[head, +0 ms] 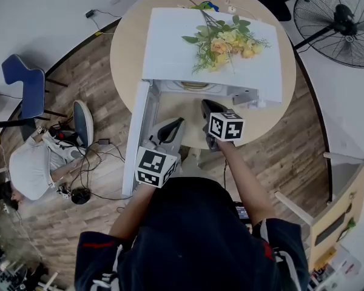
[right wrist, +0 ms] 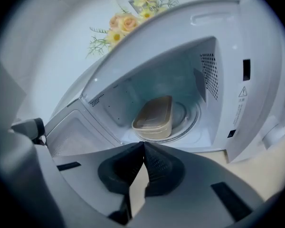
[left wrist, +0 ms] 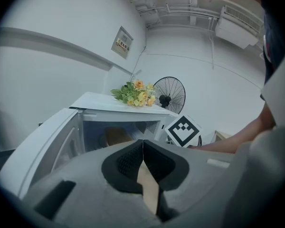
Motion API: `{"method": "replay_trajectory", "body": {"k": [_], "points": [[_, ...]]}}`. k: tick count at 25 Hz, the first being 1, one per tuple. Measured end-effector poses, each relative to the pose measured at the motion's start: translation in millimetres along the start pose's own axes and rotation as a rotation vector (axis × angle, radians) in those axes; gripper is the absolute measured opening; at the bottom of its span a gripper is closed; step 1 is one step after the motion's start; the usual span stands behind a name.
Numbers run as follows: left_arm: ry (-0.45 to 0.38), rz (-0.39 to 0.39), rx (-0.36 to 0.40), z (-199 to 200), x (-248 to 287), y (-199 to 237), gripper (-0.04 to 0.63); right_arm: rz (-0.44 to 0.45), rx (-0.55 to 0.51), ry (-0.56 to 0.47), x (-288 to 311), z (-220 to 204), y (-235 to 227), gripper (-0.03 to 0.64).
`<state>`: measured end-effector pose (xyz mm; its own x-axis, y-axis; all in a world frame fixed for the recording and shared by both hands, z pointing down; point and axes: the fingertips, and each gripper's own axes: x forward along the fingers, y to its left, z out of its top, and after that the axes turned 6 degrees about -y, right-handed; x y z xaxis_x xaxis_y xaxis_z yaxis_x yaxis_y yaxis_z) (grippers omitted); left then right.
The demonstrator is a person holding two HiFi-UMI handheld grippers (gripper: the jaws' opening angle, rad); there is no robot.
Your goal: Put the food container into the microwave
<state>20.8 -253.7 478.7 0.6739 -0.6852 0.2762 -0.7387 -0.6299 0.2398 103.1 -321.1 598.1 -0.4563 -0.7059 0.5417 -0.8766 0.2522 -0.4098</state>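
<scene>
The white microwave point(head: 170, 47) stood on the round wooden desk point(head: 126, 50), its open front turned toward the desk's near edge, where the person stood; its door point(head: 137, 135) hung wide open on the left side, reaching out past the near-left edge of the desk; a bunch of yellow flowers point(head: 227, 41) lay on the microwave's top toward the far-right edge; the food container point(right wrist: 154, 118), tan with its lid on, sat inside the cavity on the glass turntable point(right wrist: 189, 114), apart from both grippers; in the left gripper view it showed only as a tan shape point(left wrist: 115, 136) deep in the cavity; the left gripper point(left wrist: 143, 144) was clenched with nothing in it, its dark pads meeting at the tips, and hung near the desk's near edge beside the open door; the right gripper point(right wrist: 144, 146) was likewise closed on nothing, tips touching, held just in front of the microwave's mouth and pointing in at the container; a black fan point(head: 337, 23) stood on the floor beyond the desk's far-right edge
</scene>
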Motion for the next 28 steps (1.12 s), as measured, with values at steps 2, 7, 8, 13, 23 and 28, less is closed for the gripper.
{"method": "replay_trajectory", "body": {"k": [2,7,8,13,23,28], "points": [[-0.010,-0.006,0.010,4.4,-2.8,-1.8,0.018,0.004,-0.027,-0.026,-11.8,6.8,6.3,0.011],[-0.044,-0.007,0.038,18.3,-8.2,-0.1,0.018,0.023,-0.099,-0.106,-39.6,33.0,24.8,0.011],[-0.051,-0.005,0.046,22.1,-9.0,0.4,0.018,0.028,-0.115,-0.124,-45.6,39.1,29.0,0.011],[-0.094,-0.001,0.120,46.8,-13.6,-0.9,0.018,0.046,-0.172,-0.226,-74.7,73.3,49.2,0.011],[-0.200,-0.001,0.201,100.8,-28.2,-4.9,0.018,0.091,-0.256,-0.384,-125.9,131.9,88.5,0.011],[-0.253,0.000,0.207,125.8,-33.6,-5.4,0.018,0.114,-0.265,-0.453,-149.6,155.5,101.9,0.011]]}}
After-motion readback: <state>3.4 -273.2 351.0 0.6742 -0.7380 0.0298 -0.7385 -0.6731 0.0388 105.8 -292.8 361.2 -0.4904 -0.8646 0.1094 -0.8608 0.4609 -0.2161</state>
